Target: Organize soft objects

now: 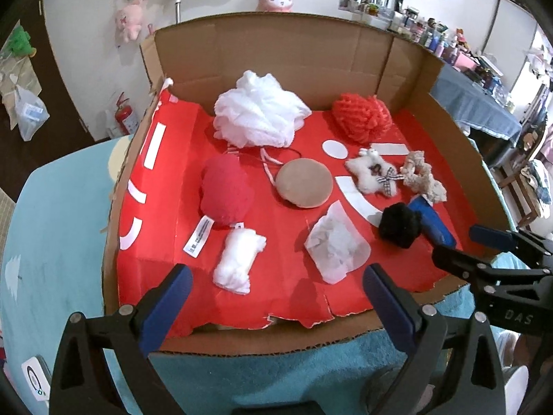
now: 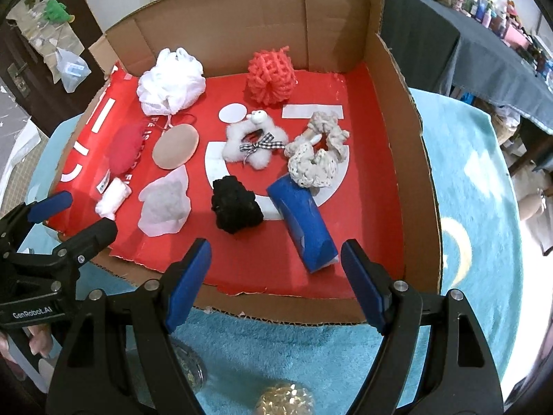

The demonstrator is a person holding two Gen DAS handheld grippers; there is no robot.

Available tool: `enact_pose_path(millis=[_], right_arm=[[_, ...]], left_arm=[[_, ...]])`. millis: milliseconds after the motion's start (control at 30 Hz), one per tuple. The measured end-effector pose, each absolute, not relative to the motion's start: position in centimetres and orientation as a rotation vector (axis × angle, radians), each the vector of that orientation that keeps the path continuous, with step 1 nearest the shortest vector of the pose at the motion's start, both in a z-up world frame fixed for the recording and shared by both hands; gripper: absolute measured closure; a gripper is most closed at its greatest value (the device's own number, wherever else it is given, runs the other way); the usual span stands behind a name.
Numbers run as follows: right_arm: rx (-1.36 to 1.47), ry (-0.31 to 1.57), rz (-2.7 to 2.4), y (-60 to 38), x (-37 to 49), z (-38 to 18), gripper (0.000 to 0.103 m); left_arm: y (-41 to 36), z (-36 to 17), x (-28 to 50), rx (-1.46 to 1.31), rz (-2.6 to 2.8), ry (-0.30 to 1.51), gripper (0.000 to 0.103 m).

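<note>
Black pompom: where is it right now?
The black pompom lies on the red liner near the box's front edge, against the blue roll's left side, in front of the white fluffy scrunchie.

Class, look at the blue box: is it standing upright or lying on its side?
Lying on its side: the blue box rests lengthwise on the red liner.

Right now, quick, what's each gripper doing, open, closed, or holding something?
Left gripper: open, nothing between its fingers, above the near edge of the red-lined cardboard box.
Right gripper: open, holding nothing.
</note>
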State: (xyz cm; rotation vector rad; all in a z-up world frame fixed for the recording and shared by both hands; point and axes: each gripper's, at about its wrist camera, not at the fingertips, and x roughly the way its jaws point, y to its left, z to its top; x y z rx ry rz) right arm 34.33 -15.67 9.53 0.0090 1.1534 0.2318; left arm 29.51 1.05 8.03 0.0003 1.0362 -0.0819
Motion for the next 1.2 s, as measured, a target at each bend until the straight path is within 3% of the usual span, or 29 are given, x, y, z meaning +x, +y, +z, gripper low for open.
enact_pose_path(millis=[1200], right_arm=[[-0.038,1.165,0.225,-15.14,33.86,8.70,0.026]], left_arm=[[1.05,7.45,29.19,0.034,-0.035,1.025,0.002]])
